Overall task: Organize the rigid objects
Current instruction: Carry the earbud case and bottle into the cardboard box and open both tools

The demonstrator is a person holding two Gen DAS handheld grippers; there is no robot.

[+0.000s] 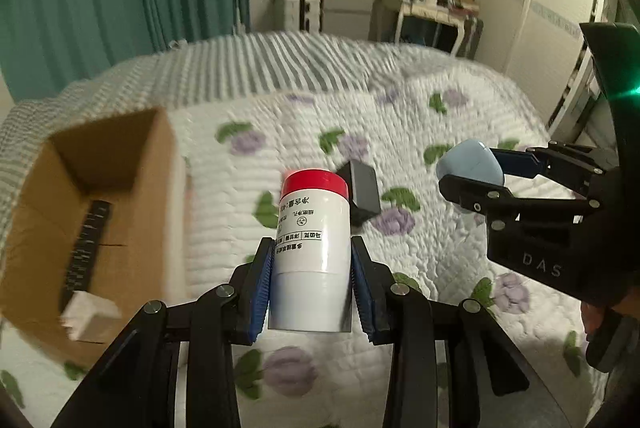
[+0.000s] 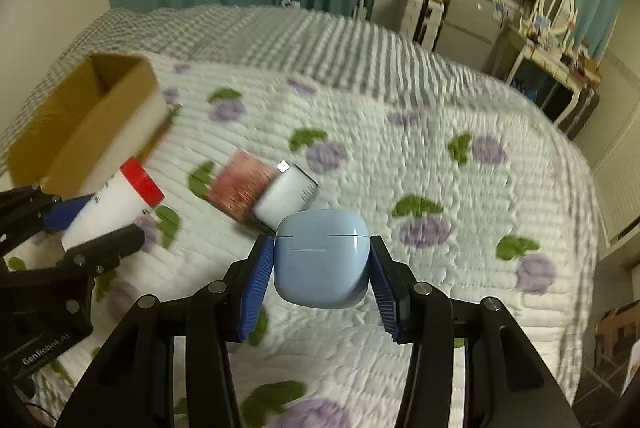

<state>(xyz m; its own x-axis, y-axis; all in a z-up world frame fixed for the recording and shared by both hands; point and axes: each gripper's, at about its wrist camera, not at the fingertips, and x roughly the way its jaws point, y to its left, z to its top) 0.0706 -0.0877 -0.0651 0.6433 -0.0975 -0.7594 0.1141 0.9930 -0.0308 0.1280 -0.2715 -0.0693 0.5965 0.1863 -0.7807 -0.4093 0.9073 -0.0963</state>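
Observation:
My left gripper (image 1: 312, 256) is shut on a white bottle with a red cap (image 1: 310, 248) and holds it above the bed; it also shows in the right wrist view (image 2: 116, 204). My right gripper (image 2: 322, 260) is shut on a light blue earbud case (image 2: 322, 258), also seen in the left wrist view (image 1: 472, 164). An open cardboard box (image 1: 96, 196) stands on the bed at the left, with a black remote (image 1: 84, 248) and a white block (image 1: 90, 316) inside. The box also shows in the right wrist view (image 2: 80, 116).
A red box (image 2: 240, 184) and a white charger (image 2: 284, 196) lie on the flowered quilt (image 2: 420, 168) just ahead of the right gripper. A dark block (image 1: 362, 188) lies behind the bottle. Curtains, a TV and a cluttered desk stand beyond the bed.

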